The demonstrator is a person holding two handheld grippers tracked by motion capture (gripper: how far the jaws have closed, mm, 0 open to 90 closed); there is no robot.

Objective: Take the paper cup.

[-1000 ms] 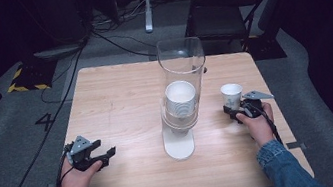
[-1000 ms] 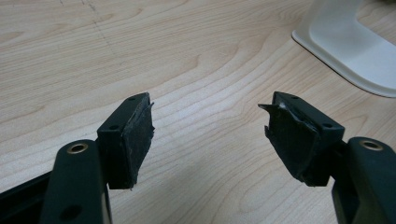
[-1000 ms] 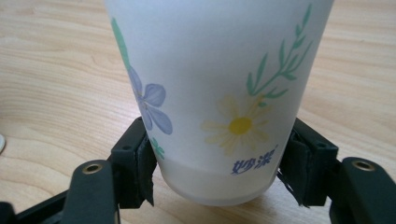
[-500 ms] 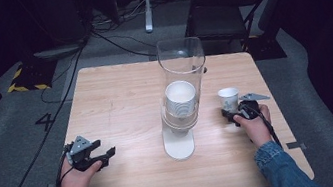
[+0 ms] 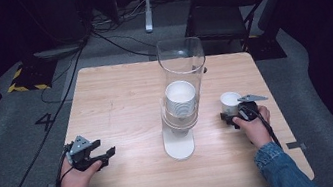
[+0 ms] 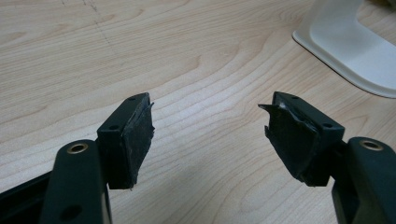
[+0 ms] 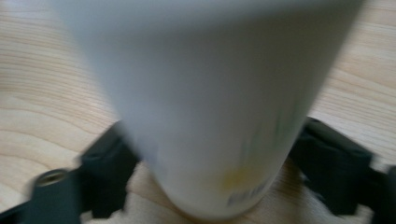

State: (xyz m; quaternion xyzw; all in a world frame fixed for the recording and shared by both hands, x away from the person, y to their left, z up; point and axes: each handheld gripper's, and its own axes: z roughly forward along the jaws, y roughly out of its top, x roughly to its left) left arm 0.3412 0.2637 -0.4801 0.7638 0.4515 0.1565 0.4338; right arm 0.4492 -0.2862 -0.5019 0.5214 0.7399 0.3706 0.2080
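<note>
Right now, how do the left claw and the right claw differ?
The left claw is open with nothing between its jaws; the right claw is shut on a white paper cup. The left claw sits near the table's front left corner, the right claw right of the clear cup dispenser. Each is held in one hand, low over the table.

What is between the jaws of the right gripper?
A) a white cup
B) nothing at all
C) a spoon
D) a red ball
A: in the right gripper view a white cup sits between the two black jaws, and the high view shows the cup at the right gripper on the table.
</note>
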